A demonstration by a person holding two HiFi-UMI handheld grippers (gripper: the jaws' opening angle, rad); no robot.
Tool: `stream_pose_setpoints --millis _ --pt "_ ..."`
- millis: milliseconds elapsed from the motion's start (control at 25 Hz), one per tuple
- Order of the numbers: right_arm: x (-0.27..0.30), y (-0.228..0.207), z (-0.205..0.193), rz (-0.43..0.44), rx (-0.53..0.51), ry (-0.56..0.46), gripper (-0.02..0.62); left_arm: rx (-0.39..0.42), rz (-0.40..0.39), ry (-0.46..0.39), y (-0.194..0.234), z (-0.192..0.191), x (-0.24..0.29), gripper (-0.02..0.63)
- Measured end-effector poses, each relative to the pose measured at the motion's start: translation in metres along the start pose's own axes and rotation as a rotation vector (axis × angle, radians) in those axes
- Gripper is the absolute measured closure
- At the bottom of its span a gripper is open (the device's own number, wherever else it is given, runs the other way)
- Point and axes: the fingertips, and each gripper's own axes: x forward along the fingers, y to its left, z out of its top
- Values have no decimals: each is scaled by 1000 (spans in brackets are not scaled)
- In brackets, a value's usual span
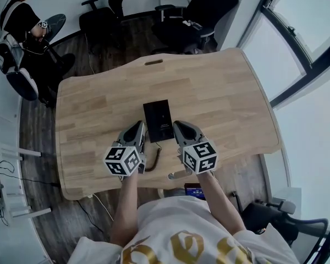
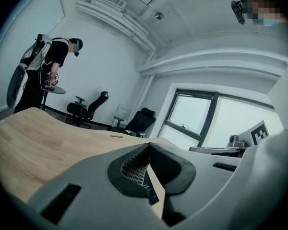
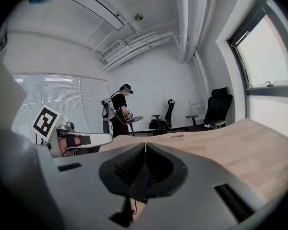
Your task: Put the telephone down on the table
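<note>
Nearest the lens, at 6 o'clock in the head view: white shirt with gold print (image 1: 173, 238) and two bare forearms reaching toward 12. Noted left gripper (image 1: 139, 127) clenched, jaws pressed together with nothing between them, a sliver of tabletop visible past them in its own view. Noted right gripper (image 1: 177, 127) likewise clamped tight and empty. Found the telephone (image 1: 158, 120) lying flat, dark face up, on the wooden table (image 1: 225, 106), near its centre, long axis toward 12. Logged left gripper tip at the telephone's 8 o'clock and right tip at its 4 o'clock, each just beside the near end; cannot tell contact. Recorded a thin brown cable (image 1: 153, 159) at the telephone's 6 o'clock, between the two grippers. Seen beyond the table: black office chairs (image 1: 201, 12) at 12 to 1 o'clock, a standing person (image 1: 21, 23) at 10, window (image 1: 300, 34) at 2.
</note>
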Motion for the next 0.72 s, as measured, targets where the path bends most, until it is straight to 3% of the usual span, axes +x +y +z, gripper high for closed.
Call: stream_pose_setpoints --millis 360,720 --pt "-11 8 7 12 -10 -25 583 58 0 -36 -15 12 -13 597" --pt "-8 5 10 22 14 -31 583 58 9 -34 -12 12 -12 597"
